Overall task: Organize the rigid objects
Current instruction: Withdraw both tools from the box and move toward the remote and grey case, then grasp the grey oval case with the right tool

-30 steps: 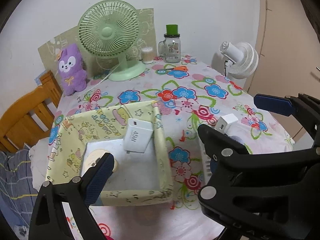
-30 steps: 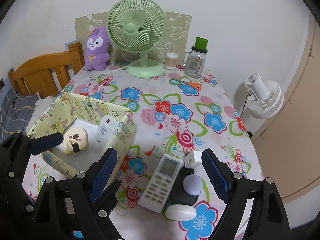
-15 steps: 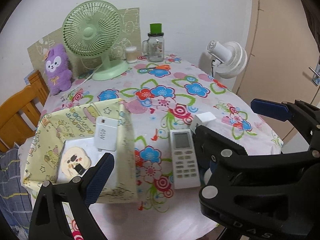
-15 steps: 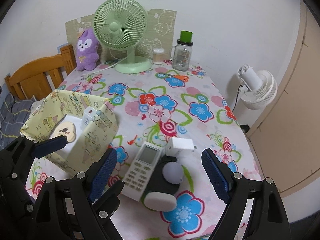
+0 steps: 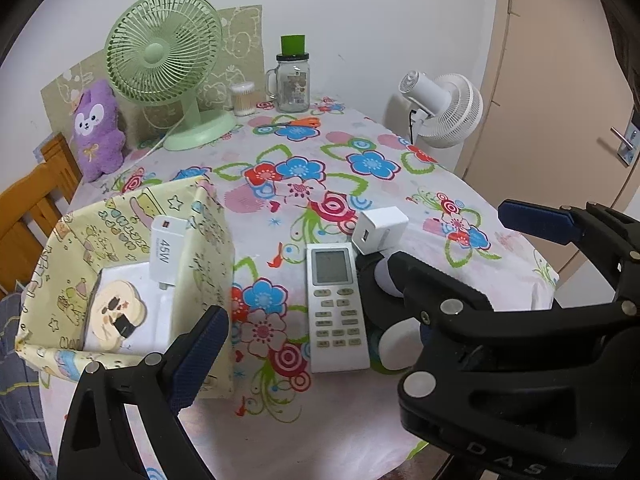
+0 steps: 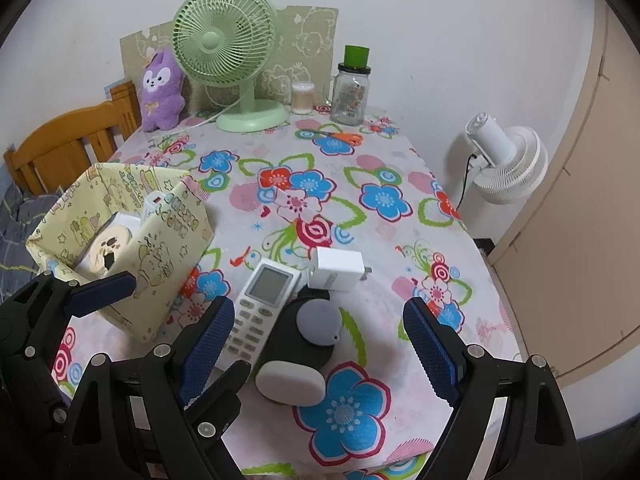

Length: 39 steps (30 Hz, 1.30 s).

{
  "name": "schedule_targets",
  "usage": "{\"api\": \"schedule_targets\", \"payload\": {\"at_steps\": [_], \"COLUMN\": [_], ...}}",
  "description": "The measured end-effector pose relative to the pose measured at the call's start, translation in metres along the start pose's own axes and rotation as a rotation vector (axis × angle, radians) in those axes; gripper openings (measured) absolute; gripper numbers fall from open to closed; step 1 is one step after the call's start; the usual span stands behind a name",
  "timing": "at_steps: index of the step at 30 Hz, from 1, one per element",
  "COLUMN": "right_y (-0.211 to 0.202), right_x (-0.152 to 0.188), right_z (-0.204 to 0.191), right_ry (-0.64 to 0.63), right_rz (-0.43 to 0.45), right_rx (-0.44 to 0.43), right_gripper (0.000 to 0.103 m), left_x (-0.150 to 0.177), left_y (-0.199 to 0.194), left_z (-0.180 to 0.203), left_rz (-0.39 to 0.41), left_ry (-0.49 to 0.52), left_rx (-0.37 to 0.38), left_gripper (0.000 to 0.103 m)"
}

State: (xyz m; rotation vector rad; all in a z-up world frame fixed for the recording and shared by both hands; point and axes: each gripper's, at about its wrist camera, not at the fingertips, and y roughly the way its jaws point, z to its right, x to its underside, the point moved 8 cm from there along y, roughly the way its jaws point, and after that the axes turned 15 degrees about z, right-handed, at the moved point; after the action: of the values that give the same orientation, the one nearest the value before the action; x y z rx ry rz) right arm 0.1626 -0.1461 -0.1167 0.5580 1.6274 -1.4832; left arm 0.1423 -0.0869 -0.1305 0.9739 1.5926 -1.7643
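A white remote (image 5: 336, 304) (image 6: 262, 310) lies on the floral tablecloth beside a white cube charger (image 5: 380, 230) (image 6: 338, 270), a black disc with a grey puck (image 6: 318, 322) and a white oval case (image 6: 290, 384). A yellow fabric box (image 5: 208, 240) (image 6: 168, 256) at the left holds a 45W charger (image 5: 166, 250) and a round cartoon item (image 5: 116, 316). My left gripper (image 5: 362, 314) is open above the remote. My right gripper (image 6: 320, 356) is open, its fingers either side of the black disc and oval case.
At the table's back stand a green fan (image 5: 168, 76), a purple plush (image 5: 98, 130), a glass jar with a green lid (image 5: 292, 80), a cotton swab pot (image 5: 243, 98) and orange scissors (image 5: 298, 122). A white fan (image 5: 444, 108) stands off the right edge. A wooden chair (image 6: 64, 144) is at the left.
Both grippers have shifted right, away from the box toward the remote and chargers. The box now sits further left in both views. Both stay open.
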Motion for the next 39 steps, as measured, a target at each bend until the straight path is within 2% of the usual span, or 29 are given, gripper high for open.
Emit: {"api": "schedule_targets", "payload": {"at_steps": [12,25,39], "right_y": [0.005,0.023,0.037], "right_x": [0.019,0.053,0.078], "right_z": [0.008,0.005,-0.001], "right_ry": [0.015,0.057,0.072], "right_rz": [0.024,-0.005,-0.06], "right_rx": [-0.023,-0.053,-0.056], "right_gripper": [0.089,0.088,0.088], "left_x": [0.017,0.044,0.068], "left_y": [0.013,0.022,0.035], "left_z": [0.008,0.007,0.004], "left_rz": [-0.002,-0.018,-0.06], "left_ry": [0.005,0.041,0.022], "left_rx": [0.002,-0.026,-0.014], "left_gripper": [0.098,0.098,0.098]}}
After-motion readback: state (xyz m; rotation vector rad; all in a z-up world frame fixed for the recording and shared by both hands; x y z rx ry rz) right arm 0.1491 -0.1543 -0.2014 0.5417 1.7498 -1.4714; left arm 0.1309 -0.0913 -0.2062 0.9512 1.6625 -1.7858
